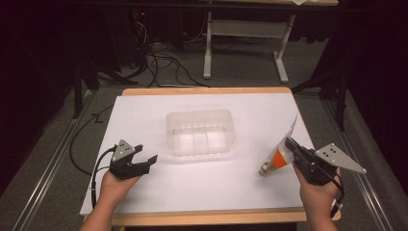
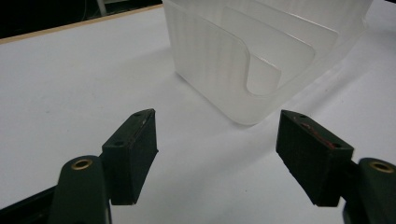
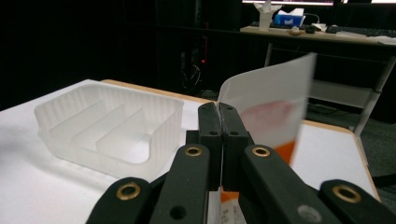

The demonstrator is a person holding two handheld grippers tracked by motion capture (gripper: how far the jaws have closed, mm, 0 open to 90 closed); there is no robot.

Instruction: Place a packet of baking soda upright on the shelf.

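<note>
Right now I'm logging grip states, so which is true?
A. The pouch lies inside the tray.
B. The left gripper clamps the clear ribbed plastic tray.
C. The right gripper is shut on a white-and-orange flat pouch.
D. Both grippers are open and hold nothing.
C: the right gripper has its jaws pressed together on the white-and-orange flat pouch, while the left gripper stands open short of the clear ribbed plastic tray.

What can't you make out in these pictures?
- Pouch print: too small in the high view; the right gripper, shut on it, covers its lower part in the right gripper view.
- Translucent tray: far side cut off by the top edge in the left gripper view.
- Shelf items: too small, right gripper view.
</note>
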